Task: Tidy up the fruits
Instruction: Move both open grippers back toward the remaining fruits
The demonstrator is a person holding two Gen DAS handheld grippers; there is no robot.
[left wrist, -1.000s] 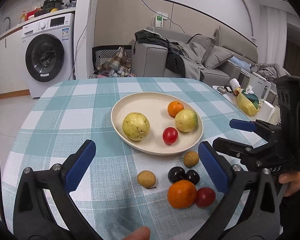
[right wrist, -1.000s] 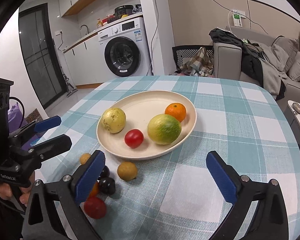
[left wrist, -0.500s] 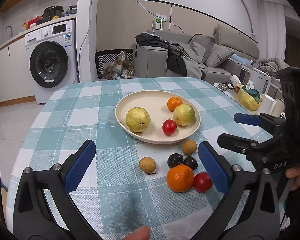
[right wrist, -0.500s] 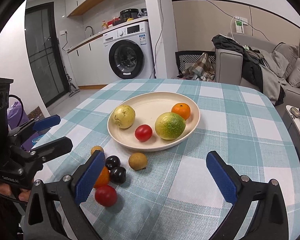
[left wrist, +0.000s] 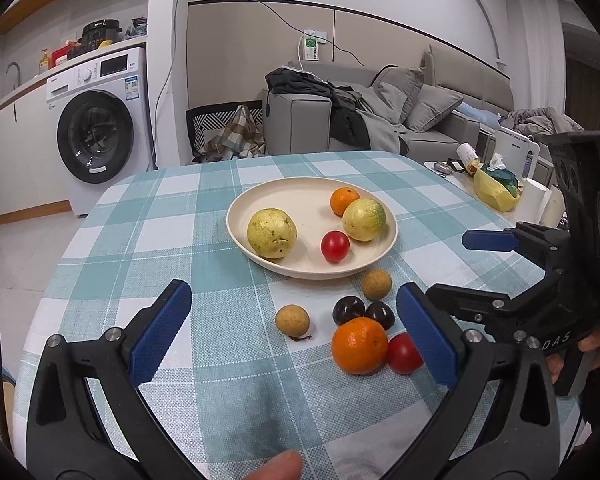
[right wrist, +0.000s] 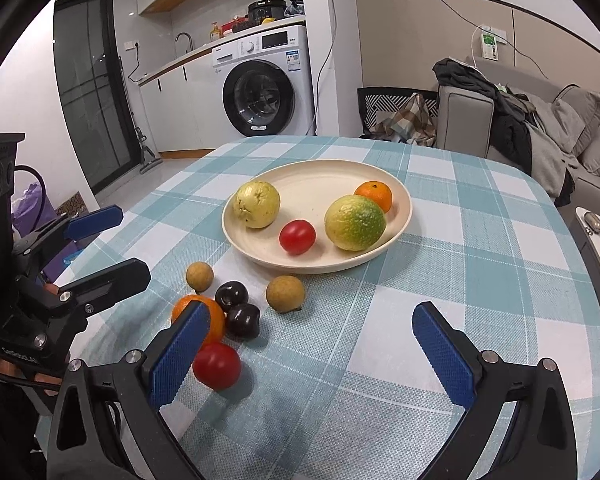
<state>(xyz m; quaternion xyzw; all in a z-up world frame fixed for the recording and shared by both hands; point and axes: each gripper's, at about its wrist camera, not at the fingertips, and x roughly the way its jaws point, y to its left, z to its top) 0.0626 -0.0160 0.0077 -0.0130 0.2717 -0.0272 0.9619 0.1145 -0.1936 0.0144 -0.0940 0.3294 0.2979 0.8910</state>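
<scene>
Left tool [left wrist: 294,340] and right tool [right wrist: 312,354] both wide open, empty, side by side.

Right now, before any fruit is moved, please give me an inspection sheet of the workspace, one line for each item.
Surface: table under a teal checked cloth.
Job's things: plate holds a guava, a tomato, a green-yellow citrus and a small orange. On the cloth: two longans, two dark plums, a big orange, a second tomato.
Clutter: nothing seen on the table.
Grippers: left gripper open, empty; right gripper open, empty.
Cables: one runs along the wall to a wall socket.
Surroundings: washing machine, sofa with clothes.
</scene>
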